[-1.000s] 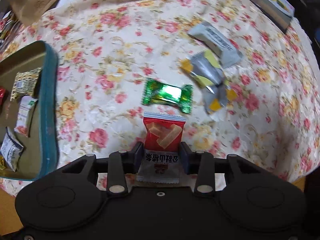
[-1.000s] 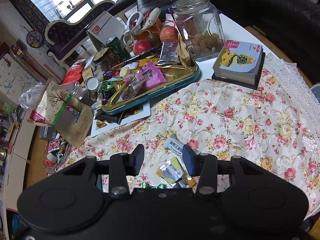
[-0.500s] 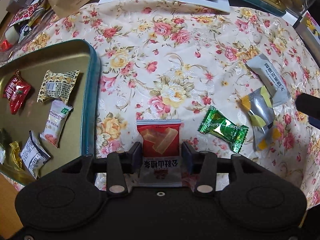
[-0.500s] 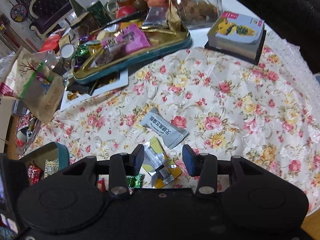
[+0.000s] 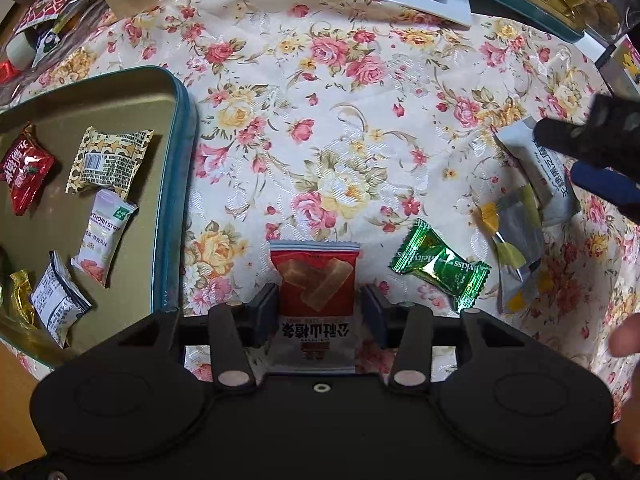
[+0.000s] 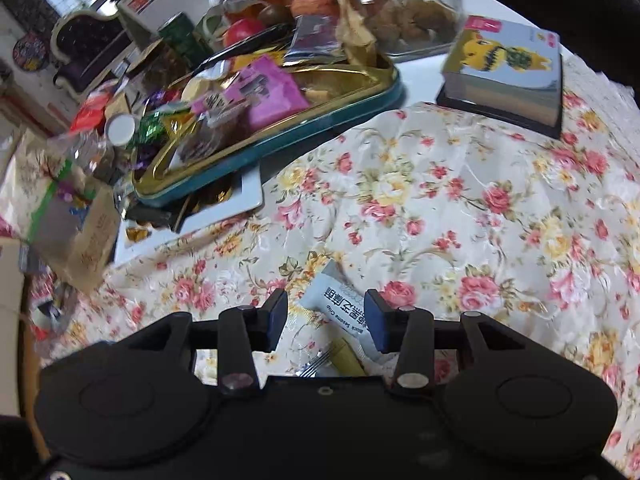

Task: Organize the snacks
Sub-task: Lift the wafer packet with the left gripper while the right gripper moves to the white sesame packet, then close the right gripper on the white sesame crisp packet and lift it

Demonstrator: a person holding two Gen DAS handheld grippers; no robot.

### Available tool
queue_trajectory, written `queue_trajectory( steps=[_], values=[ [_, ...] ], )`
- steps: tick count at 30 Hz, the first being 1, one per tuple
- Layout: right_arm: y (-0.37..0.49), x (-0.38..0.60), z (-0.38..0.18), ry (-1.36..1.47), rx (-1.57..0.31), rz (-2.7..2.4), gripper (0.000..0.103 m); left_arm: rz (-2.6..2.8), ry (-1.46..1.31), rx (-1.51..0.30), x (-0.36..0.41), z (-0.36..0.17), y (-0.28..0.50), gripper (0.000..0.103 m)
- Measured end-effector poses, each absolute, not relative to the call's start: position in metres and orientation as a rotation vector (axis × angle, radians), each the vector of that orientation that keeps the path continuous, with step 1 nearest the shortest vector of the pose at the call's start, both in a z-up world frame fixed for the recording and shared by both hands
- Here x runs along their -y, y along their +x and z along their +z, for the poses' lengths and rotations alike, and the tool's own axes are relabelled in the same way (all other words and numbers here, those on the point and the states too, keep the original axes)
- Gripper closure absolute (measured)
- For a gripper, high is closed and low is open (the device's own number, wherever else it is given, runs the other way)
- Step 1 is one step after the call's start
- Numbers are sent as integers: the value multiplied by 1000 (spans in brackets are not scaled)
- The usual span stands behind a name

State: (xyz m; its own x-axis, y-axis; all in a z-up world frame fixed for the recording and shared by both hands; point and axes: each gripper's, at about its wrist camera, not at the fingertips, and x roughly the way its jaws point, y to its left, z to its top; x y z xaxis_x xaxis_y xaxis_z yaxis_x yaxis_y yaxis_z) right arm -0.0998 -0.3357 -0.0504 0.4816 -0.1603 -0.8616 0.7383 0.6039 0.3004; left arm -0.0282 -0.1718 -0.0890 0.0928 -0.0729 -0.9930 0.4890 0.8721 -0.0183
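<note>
red snack packet: lying flat on the floral cloth, right between my left gripper [image 5: 320,312] fingers. Red packet [image 5: 316,280] with a picture of tan strips on the top half, white band with dark characters on the lower half, crimped top edge.

left gripper: jaws closing a touch right now, but I can see a gap on both sides of the packet, so the pads aren't pressing on it. Released, basically.

gold tray: just to the left of the packet, teal rim [image 5: 176,200], sitting on the cloth. Has a handful of small wrapped snacks in it already.

green candy: shiny green wrapper [image 5: 440,268], just right of my left gripper, on the cloth.

silver and yellow wrapper: a bit further right [image 5: 516,240], partly tucked under the grey one.

grey sesame crisp packet: [image 6: 340,304] sits on the cloth between my right gripper [image 6: 326,316] fingers, seen from that side.

right gripper: about halfway open, hanging over the grey packet; can't tell if it's touching it. Not clenched on anything.

desk: floral cloth [image 6: 460,200] covers it; a second, crowded teal tray [image 6: 280,136] sits at the far side.
</note>
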Motion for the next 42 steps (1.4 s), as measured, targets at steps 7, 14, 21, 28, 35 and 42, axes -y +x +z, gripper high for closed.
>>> queue_trajectory(
  steps=[7,14,21,28,35,42],
  values=[
    [-82,318,-72,462,-991,-647,56,-410,338,-1442,171,-90,-22,51],
    [-88,327,-84,521,-1010,-666,54,-418,349,-1433,171,-91,-25,51],
    [-85,323,-87,455,-994,-646,38,-418,348,-1432,173,-91,-26,50],
    [-73,303,-98,321,-1030,-548,7,-427,355,-1425,174,-91,-27,48],
    [-80,316,-93,424,-983,-585,19,-438,358,-1424,174,-91,-27,48],
    [-100,353,-86,669,-910,-601,41,-475,381,-1419,174,-91,-28,46]
  ],
)
